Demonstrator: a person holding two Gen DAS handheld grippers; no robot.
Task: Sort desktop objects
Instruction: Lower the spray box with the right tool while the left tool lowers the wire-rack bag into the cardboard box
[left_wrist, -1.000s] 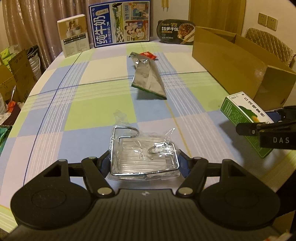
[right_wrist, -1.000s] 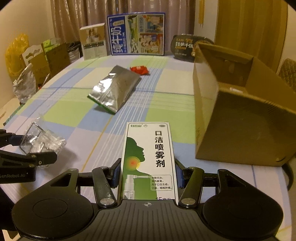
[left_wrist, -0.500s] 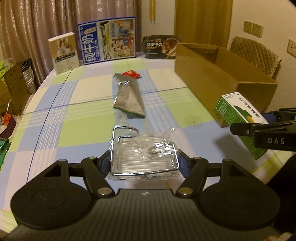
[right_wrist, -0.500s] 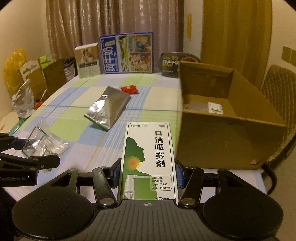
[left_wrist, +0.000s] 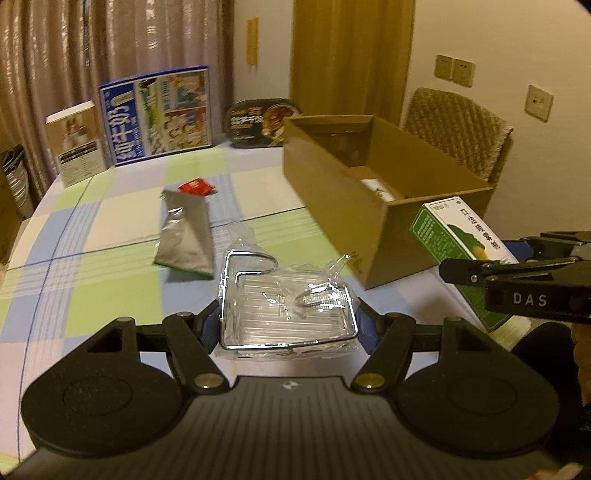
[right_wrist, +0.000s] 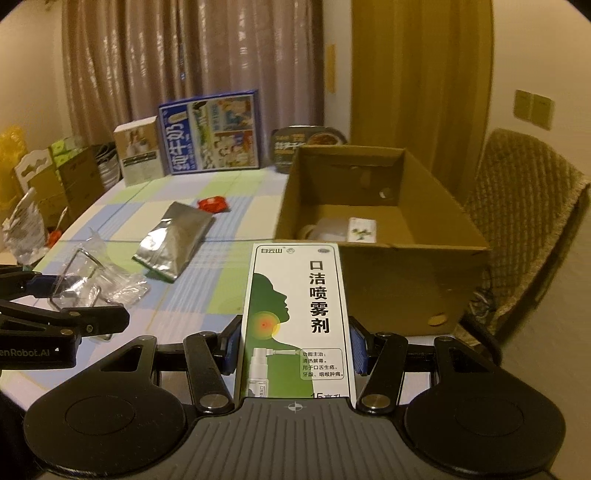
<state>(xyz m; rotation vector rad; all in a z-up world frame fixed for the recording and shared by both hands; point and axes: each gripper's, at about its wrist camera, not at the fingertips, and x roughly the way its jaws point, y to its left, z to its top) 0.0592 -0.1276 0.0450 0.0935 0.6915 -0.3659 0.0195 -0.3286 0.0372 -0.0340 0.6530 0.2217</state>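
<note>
Spray box (right_wrist: 299, 317) sits clamped lengthwise in the right gripper (right_wrist: 295, 347) jaws, clear of the checked surface (right_wrist: 207, 306); its long end points at 12 o'clock toward the open cardboard carton (right_wrist: 373, 258), probably so it drops in endwise. Left gripper (left_wrist: 290, 325) jaws hold a plastic-wrapped wire rack (left_wrist: 284, 306) flat by its sides, the carton at its 1 o'clock.

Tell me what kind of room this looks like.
Probably a home dining room: a table with a checked tablecloth, a woven chair beside it, heavy curtains behind, and food packs such as a milk carton box standing along the far edge.
</note>
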